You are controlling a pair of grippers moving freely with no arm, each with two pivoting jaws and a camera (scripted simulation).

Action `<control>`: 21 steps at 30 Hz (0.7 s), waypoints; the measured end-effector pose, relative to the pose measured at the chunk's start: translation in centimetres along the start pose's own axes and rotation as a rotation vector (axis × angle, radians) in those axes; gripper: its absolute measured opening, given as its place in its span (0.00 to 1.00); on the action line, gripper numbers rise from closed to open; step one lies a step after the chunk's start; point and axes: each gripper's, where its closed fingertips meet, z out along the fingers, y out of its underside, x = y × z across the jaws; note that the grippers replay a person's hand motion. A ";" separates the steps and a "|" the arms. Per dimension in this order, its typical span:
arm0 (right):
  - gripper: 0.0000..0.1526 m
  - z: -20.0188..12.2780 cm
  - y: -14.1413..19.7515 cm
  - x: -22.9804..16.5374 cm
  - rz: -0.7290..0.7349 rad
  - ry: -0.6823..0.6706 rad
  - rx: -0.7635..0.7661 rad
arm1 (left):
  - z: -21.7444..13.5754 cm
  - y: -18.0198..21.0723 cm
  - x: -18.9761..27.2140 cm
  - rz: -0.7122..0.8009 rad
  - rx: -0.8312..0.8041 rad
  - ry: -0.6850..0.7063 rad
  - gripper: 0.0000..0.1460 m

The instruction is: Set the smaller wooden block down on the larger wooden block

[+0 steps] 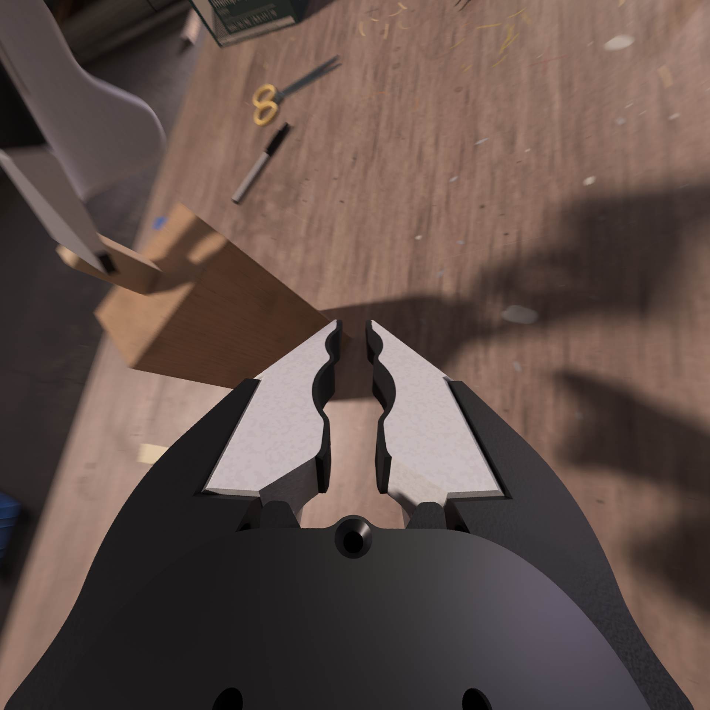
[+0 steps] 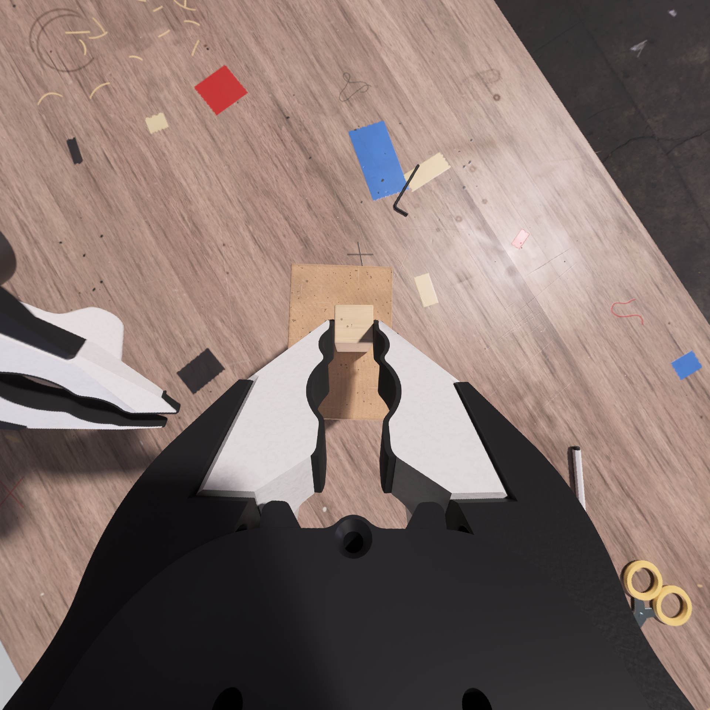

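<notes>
In the right wrist view the left gripper (image 2: 169, 413) comes in from the left edge, its white fingers (image 2: 115, 384) nearly together with nothing between them; its rear part is cut off by the frame. Just right of its tips a black tape patch (image 2: 200, 369) lies flat on the wooden surface (image 2: 192, 230). The stretch of surface between the two grippers is bare.

At the middle, the right gripper (image 2: 353, 326) has its fingers pressed on either side of the smaller wooden block (image 2: 353, 326). The block is over the larger wooden block (image 2: 342, 292), a tan slab whose near part is partly hidden behind the fingers. Whether the small block touches the slab's top cannot be told from this angle. To the right lie a cream tape strip (image 2: 425, 290), a black hex key (image 2: 405, 190) across blue tape (image 2: 374, 159), then the surface's far edge running diagonally to dark floor (image 2: 634, 96). Yellow-handled scissors (image 2: 657, 593) and a marker (image 2: 577, 476) are partly cut off behind the gripper body.

In the left wrist view the large block (image 1: 215, 307) sits near the surface's left edge, with a white chair (image 1: 77, 115) beyond it. The left gripper's (image 1: 353, 326) narrow gap is empty, and open surface spreads to the right under dark shadows (image 1: 576, 326).
</notes>
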 end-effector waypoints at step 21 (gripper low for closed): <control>0.12 0.0 0.0 0.0 0.008 0.007 0.008 | 5.8 2.8 -2.6 -0.437 0.131 -0.172 0.00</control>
